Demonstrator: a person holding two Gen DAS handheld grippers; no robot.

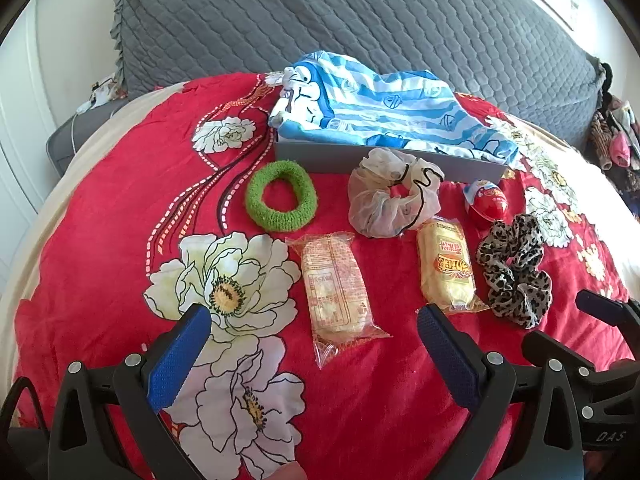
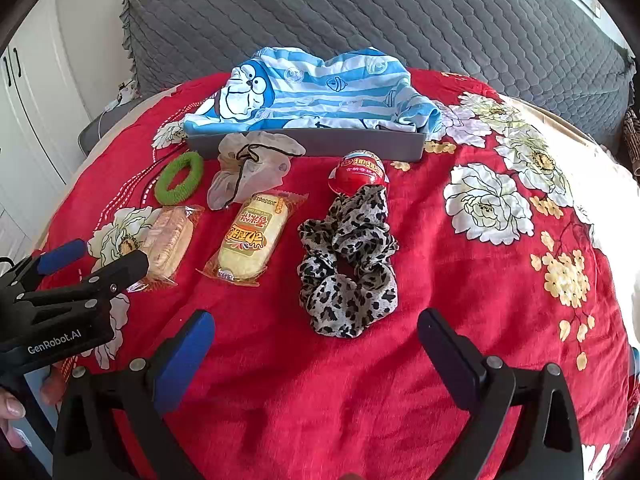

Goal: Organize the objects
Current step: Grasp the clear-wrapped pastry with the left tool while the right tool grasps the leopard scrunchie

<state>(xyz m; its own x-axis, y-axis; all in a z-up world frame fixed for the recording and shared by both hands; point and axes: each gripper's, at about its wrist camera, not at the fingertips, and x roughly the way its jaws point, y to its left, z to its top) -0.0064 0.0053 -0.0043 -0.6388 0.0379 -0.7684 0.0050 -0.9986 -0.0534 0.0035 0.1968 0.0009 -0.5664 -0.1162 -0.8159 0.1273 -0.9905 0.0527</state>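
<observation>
**Both grippers spread wide above the laid-out items**

The red floral bedspread (image 1: 100, 240) carries everything you are to sort; behind it lies a grey quilted cover (image 1: 320, 20). At the far middle of the spread stands a shallow grey box (image 2: 320, 142), and a blue-and-white striped cartoon cloth (image 1: 380, 100) fills it and spills over its rim.

In front of the box, from largest to smallest:
- Leopard-print scrunchie (image 2: 348, 264), crumpled, nearest your right gripper; its far edge touches the red egg.
- Sheer beige scrunchie (image 1: 392, 200) with a thin black cord, just in front of the box wall.
- Clear-wrapped pale cake (image 1: 338, 292), lengthwise, directly ahead of your left gripper.
- Yellow snack pack (image 1: 446, 264) with red lettering, beside the cake and just left of the leopard scrunchie.
- Green fuzzy hair tie (image 1: 280, 196), a flat ring left of the beige scrunchie.
- Red foil-topped egg (image 2: 358, 172), between the box and the leopard scrunchie.

Your left gripper (image 1: 316, 352) is fully released: its blue-padded fingers stand far apart above the spread, the cake's near end lies between them, and they touch nothing. Your right gripper (image 2: 316, 352) is likewise released and empty, with the leopard scrunchie just ahead of its gap.
</observation>
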